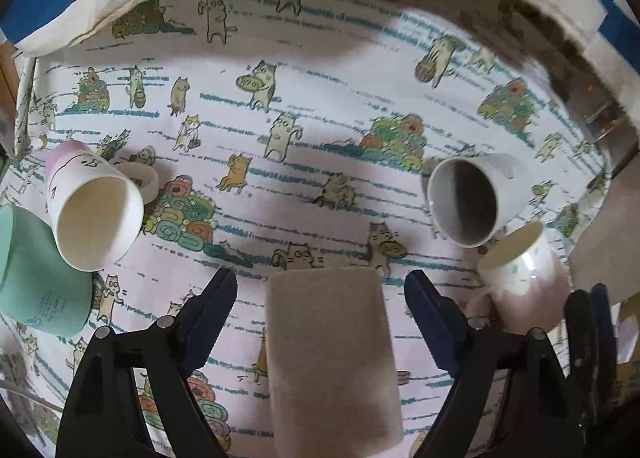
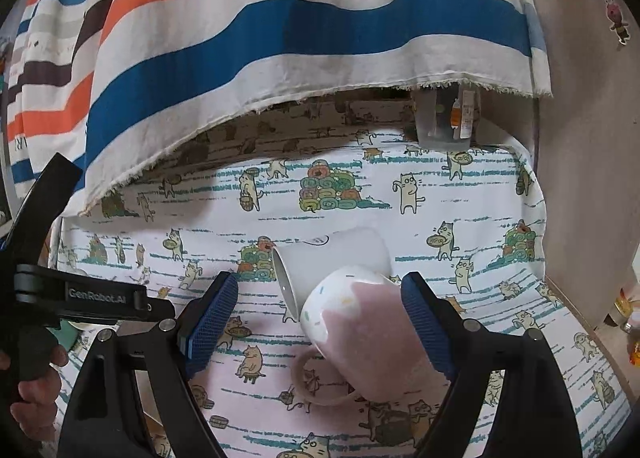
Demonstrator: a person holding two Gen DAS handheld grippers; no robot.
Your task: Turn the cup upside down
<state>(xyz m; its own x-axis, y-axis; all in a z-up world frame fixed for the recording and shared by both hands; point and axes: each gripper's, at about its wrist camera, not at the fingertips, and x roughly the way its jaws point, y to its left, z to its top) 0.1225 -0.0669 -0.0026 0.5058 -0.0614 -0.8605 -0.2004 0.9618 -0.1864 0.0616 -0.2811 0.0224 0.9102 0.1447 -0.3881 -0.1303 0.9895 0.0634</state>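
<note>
Left gripper (image 1: 320, 290) spread open around grey felt-textured cup (image 1: 332, 362), inverted, near centre. Right gripper (image 2: 316, 298) open astride glossy pink-and-white ceramic mug (image 2: 360, 334): heavy, slippery, fragile; grip body.

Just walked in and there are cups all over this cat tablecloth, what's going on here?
A person is working with two handheld grippers to turn cups upside down. The left gripper is open around a tan cup that already stands mouth down, not clamping it. The right gripper is open around a pink mug lying tilted with its handle toward the camera, against a white mug on its side. Nothing is gripped yet.
</note>
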